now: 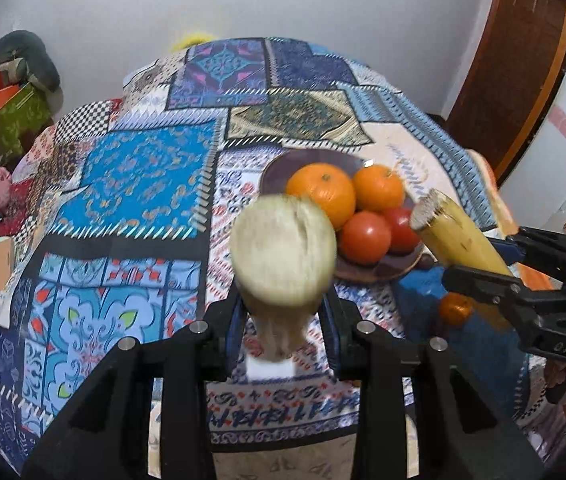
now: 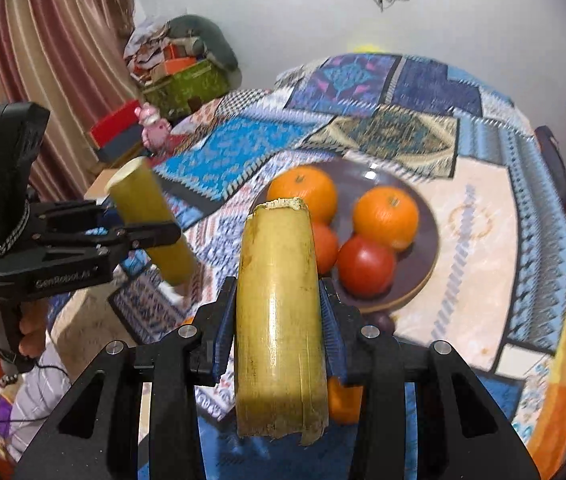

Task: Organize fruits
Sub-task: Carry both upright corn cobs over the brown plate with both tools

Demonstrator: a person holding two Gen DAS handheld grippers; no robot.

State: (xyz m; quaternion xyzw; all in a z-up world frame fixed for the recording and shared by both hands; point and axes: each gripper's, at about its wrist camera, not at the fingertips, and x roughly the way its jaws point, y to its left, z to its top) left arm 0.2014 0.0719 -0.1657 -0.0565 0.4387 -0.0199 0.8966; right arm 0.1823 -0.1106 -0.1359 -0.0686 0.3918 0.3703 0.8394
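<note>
Big patchwork cloth covers the whole tabletop – blue, teal, cream panels, printed geometric and floral blocks, matte fabric w/ soft folds at the edges. White wall behind, dark screen w/ dangling cable at 12 o'clock, brown wooden door frame at 2 o'clock in left wrist view. Striped pinkish curtain at 10 o'clock in right wrist view, cluttered pile w/ green box beside it, pink toy figure below that.

Round dark purple plate, glossy, wooden-looking rim, sits centre-right on the cloth. On it: two oranges, dimpled skin, at the far side; two red tomatoes, smooth and shiny, at the near side, all touching in a cluster.

Right gripper, black plastic w/ blue ribbed pads, is clamped around a sugarcane piece – yellow-green cylinder, waxy, fibrous rough-cut top, pointing to 12 o'clock and blocking part of the plate.

Left gripper, same build, is clenched on a second cane piece, its pale fibrous cut end facing the lens; in right wrist view it tilts toward 11 o'clock. It hides the plate's near-left rim.

Small orange fruit lies on the cloth at 4 o'clock, near the right gripper's fingers, off the plate.
</note>
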